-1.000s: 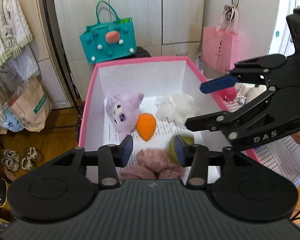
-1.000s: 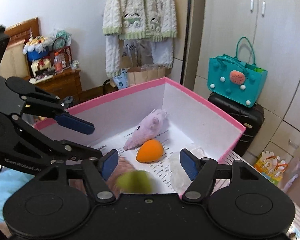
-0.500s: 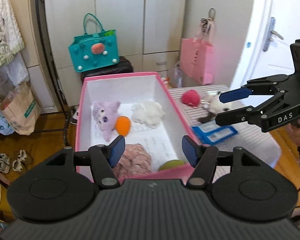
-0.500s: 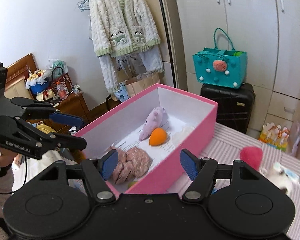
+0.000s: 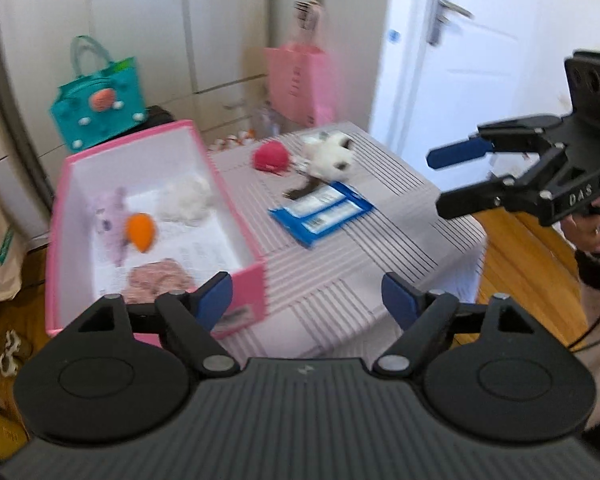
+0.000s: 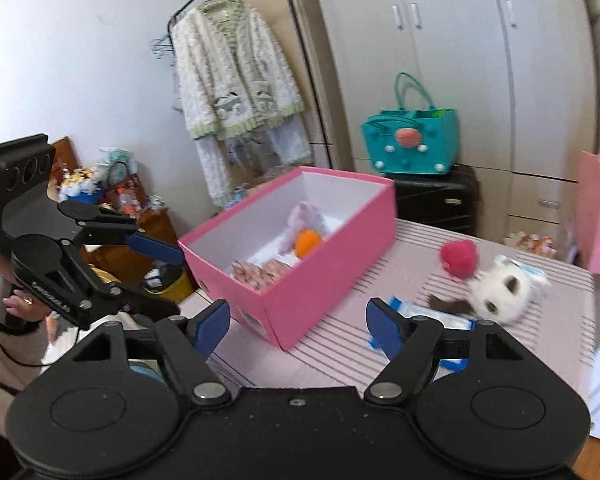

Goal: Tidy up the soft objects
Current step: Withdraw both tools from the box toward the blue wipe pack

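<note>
A pink box (image 5: 236,280) (image 6: 332,276) stands on the striped table and holds a purple plush (image 5: 110,220), an orange sponge (image 5: 141,232) (image 6: 307,241), a white fluffy item (image 5: 186,200) and a pink knit piece (image 5: 160,280) (image 6: 260,272). On the table lie a red pompom (image 5: 271,157) (image 6: 458,258), a white-and-black plush (image 5: 330,156) (image 6: 500,292) and a blue wipes pack (image 5: 320,212). My left gripper (image 5: 307,300) is open and empty, near the box's front corner. My right gripper (image 6: 298,326) (image 5: 444,178) is open and empty, back from the table.
The striped table (image 5: 340,280) ends at its right edge, with wooden floor beyond. A teal bag (image 5: 100,104) sits on a black suitcase behind the box. A pink bag (image 5: 300,80) hangs on the wardrobe. A door (image 5: 460,60) is at right.
Both grippers have pulled back and swung right, away from the box. The green object that fell into the box is hidden now. The table items have come into view.
</note>
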